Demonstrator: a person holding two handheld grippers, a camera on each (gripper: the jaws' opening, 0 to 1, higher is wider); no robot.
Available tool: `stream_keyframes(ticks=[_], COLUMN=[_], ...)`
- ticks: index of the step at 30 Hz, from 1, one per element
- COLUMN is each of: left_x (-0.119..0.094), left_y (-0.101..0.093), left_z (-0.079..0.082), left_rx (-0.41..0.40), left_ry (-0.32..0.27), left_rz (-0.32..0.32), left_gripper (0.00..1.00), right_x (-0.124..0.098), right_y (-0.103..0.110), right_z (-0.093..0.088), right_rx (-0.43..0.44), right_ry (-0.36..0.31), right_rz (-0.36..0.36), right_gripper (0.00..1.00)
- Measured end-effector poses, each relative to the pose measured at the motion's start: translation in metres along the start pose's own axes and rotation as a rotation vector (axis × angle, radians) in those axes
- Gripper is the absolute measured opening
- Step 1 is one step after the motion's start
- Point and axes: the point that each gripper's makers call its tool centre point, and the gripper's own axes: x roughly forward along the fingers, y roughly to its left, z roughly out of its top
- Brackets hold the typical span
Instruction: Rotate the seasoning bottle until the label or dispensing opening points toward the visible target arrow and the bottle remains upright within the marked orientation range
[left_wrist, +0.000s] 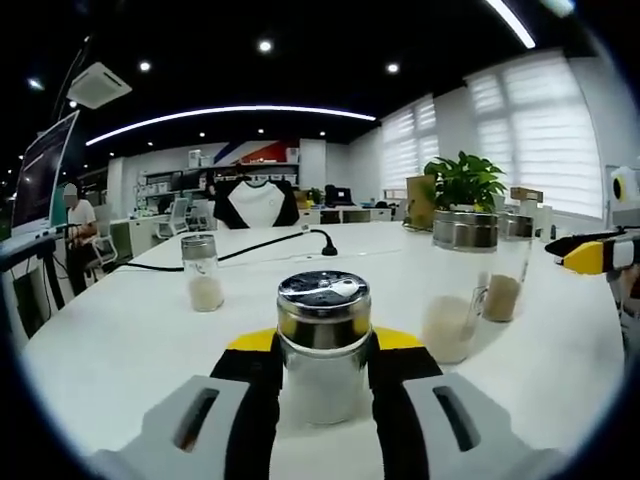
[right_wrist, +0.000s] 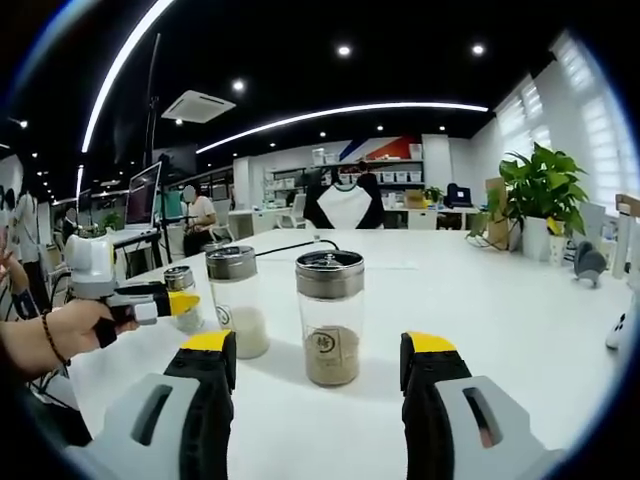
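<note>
A glass seasoning bottle (left_wrist: 323, 310) with a chrome grinder lid stands upright on the white table (left_wrist: 110, 350). My left gripper (left_wrist: 323, 342) is shut on it, its yellow-tipped jaws pressed to both sides. In the right gripper view the same left gripper (right_wrist: 165, 300), held by a hand (right_wrist: 70, 328), clasps this small bottle (right_wrist: 181, 290). My right gripper (right_wrist: 320, 346) is open. A bottle of brown seasoning (right_wrist: 330, 318) stands upright just beyond its jaws, apart from them. Its yellow tip (left_wrist: 586, 257) enters the left gripper view from the right.
A taller bottle of white powder (right_wrist: 238, 302) stands left of the brown one. A small bottle (left_wrist: 203, 274) sits farther back on the left. A black cable (left_wrist: 270, 245) crosses the far table. A potted plant (left_wrist: 465, 182) stands at the back right. People sit at desks behind.
</note>
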Motion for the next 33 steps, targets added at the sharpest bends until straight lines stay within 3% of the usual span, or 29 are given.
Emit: stream_keyframes(ticks=[18, 33], left_x=[0.0, 0.001], left_y=[-0.004, -0.013], left_z=[0.0, 0.0], left_rx=[0.031, 0.069], left_ry=[0.002, 0.006], left_rz=[-0.19, -0.431], left_gripper=[0.35, 0.35], right_x=[-0.001, -0.001], right_y=[-0.003, -0.003], right_z=[-0.002, -0.002], right_rx=[0.005, 0.001], right_ry=[0.002, 0.002], right_rz=[-0.004, -0.002], right_gripper=[0.67, 0.67])
